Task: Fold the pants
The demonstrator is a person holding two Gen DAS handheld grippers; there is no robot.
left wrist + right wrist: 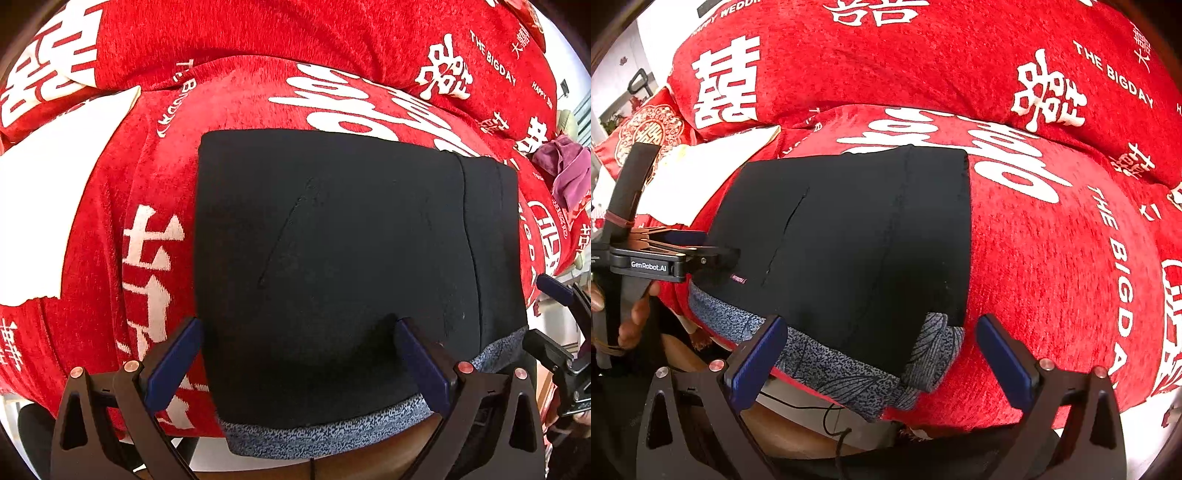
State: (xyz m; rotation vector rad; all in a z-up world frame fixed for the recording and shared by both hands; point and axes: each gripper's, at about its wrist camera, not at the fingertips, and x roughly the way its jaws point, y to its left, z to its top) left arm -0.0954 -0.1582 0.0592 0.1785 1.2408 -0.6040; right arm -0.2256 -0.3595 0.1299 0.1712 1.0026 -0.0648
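Note:
The black pants (343,258) lie folded into a flat rectangle on the red cover, also in the right wrist view (849,236). A grey-blue patterned cloth (325,432) sticks out under their near edge, and shows in the right wrist view (827,365) too. My left gripper (299,365) is open and empty, its fingers either side of the pants' near edge. My right gripper (882,362) is open and empty above the pants' near right corner. The left gripper (679,254) also shows at the left of the right wrist view.
The red cover with white lettering (1052,240) spreads over a cushioned seat and backrest. A white cloth (44,206) lies to the left. A purple cloth (569,170) sits at the far right. A black cable (827,413) hangs below the seat edge.

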